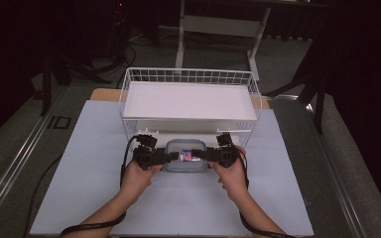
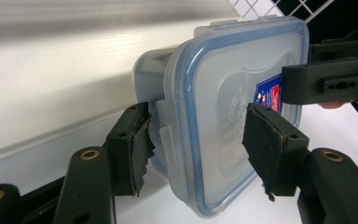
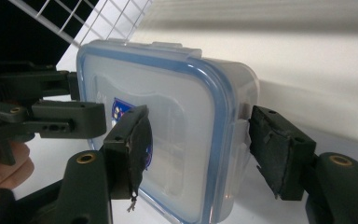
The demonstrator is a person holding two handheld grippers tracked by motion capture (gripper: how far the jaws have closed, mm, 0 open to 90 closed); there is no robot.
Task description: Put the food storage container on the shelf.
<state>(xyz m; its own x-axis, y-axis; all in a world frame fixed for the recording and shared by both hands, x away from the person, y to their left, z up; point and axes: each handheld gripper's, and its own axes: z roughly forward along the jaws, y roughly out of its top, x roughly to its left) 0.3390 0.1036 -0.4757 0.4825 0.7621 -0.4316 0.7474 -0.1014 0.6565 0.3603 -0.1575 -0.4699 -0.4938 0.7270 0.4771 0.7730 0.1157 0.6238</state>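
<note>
While both hands meet at the table's middle, notes run big to small. White table (image 1: 79, 198); wire basket (image 1: 129, 94) at its far side, a white shelf board inside. Just before it, a clear lidded container (image 1: 174, 148) with blue seal, long axis left to right between the hands. Left gripper (image 2: 198, 147) clamps one short end, one pad on the lid, the other under the base; right gripper (image 3: 200, 154) clamps the opposite end likewise. Both equally near. Container looks raised off the table, though the underside is hidden; contents and label hard to make out.
</note>
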